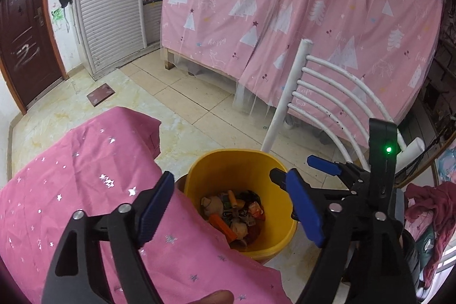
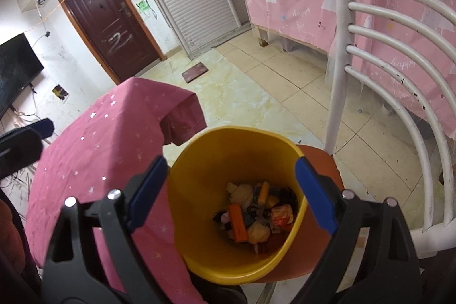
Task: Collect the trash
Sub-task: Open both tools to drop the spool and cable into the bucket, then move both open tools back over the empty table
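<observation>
A yellow bin [image 1: 236, 153] [image 2: 228, 130] stands on the orange seat [image 2: 325, 161] of a white chair, tight against a table draped in a pink starred cloth [image 1: 85, 175] [image 2: 114, 133]. Its bottom holds mixed trash [image 1: 233, 214] [image 2: 253, 217]: orange sticks, wrappers, crumpled paper. My left gripper [image 1: 229, 178] hangs open above the bin's mouth with nothing between its blue pads. Over the same bin, my right gripper [image 2: 231, 163] is also open and empty. The right gripper's fingers [image 1: 325, 165] show at the right of the left wrist view.
The white chair back [image 1: 327, 93] [image 2: 399, 47] rises just behind and right of the bin. A pink curtain [image 1: 285, 4] covers a bed frame beyond. A brown door [image 2: 108, 19], a white slatted wardrobe [image 1: 108, 4], a flat scale [image 1: 100, 98] on the tiled floor, and a clothes heap [image 1: 427, 204] surround it.
</observation>
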